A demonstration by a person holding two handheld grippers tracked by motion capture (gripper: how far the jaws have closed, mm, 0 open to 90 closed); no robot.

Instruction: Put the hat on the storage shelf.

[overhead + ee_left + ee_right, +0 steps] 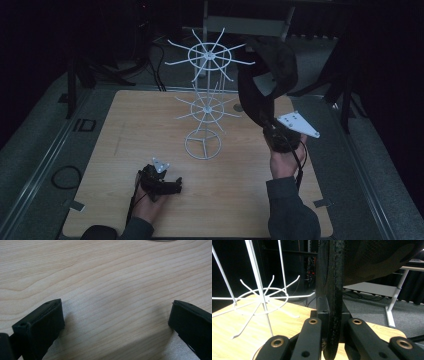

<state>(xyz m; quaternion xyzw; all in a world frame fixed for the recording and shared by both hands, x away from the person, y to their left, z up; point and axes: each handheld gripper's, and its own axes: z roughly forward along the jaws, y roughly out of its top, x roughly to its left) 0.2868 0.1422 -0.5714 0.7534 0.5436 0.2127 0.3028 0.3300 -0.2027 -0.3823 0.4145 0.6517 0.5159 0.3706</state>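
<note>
A white wire rack (206,107) with two tiers of radiating hooks stands mid-table on a round base; the right gripper view has its hooks (262,296) at the left. My right gripper (274,134) is raised at the rack's right, shut on the edge of a dark cap (270,65) that rises above it, close to the upper hooks. In the right gripper view the jaws (334,315) pinch the cap's thin dark edge (334,277). My left gripper (176,186) lies low over the wooden table (125,130), open (116,322) with bare wood between its jaws.
A white desk frame (245,22) stands behind the table, also seen as a white desk (372,288) in the right gripper view. A cable loop (65,176) lies on the grey floor at the left. Dark stands flank the table's far corners.
</note>
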